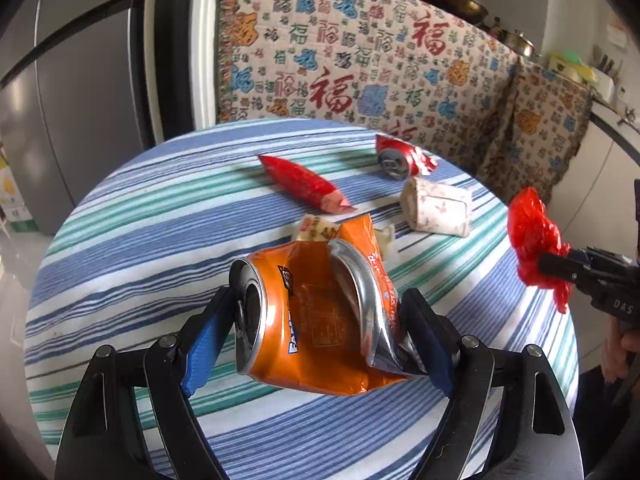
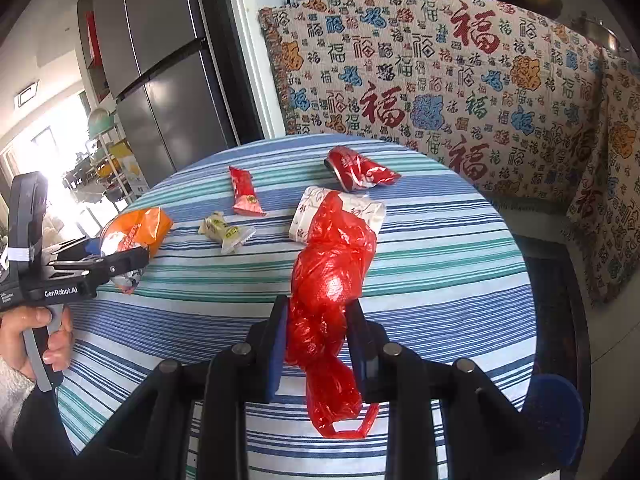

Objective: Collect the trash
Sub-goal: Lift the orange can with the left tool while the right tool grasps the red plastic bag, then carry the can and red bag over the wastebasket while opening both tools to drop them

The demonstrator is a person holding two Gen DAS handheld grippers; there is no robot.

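Observation:
My left gripper (image 1: 320, 312) is shut on a crushed orange can (image 1: 316, 316), held above the striped round table (image 1: 140, 216); the same left gripper (image 2: 116, 256) and orange can (image 2: 136, 230) show at the left of the right wrist view. My right gripper (image 2: 318, 320) is shut on a crumpled red plastic bag (image 2: 330, 292), lifted off the cloth; that red bag (image 1: 536, 248) hangs at the right edge of the left wrist view. On the table lie a crushed red can (image 1: 404, 158), a red snack wrapper (image 1: 304, 184), a crumpled paper cup (image 1: 438, 208) and a small yellowish wrapper (image 2: 226, 232).
A sofa under a patterned cover (image 2: 440, 80) stands right behind the table. A grey fridge (image 2: 160, 60) is at the back left. Pans (image 1: 452, 2) sit on a counter beyond the sofa. A hand (image 2: 36, 336) holds the left gripper's handle.

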